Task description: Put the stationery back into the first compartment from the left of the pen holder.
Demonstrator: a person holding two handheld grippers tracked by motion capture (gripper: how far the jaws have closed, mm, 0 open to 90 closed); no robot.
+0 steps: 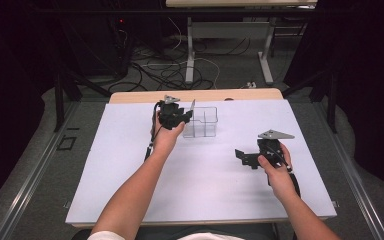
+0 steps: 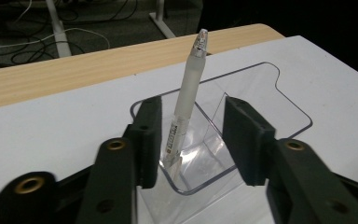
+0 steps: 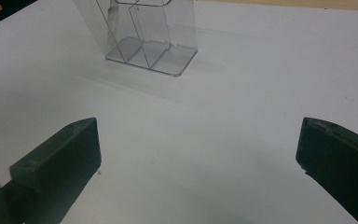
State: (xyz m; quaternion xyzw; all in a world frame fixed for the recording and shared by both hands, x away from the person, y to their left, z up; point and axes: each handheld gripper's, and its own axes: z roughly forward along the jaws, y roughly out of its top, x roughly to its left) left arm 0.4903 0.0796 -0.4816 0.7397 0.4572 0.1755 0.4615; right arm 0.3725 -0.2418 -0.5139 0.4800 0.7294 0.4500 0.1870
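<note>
A frosted white pen stands tilted in the near compartment of a clear plastic box, its tip down on the box floor. My left gripper hangs over that box with its jaws apart, one on each side of the pen; the pads do not press on it. From above, the left gripper is at the left wall of the box, and the pen sticks up there. My right gripper rests low at the right, open wide with nothing between its jaws. The box stands farther off ahead of it.
A white mat covers the wooden table. Beyond the table's far edge lie cables on the floor and the legs of another table. Dark frames stand at both sides.
</note>
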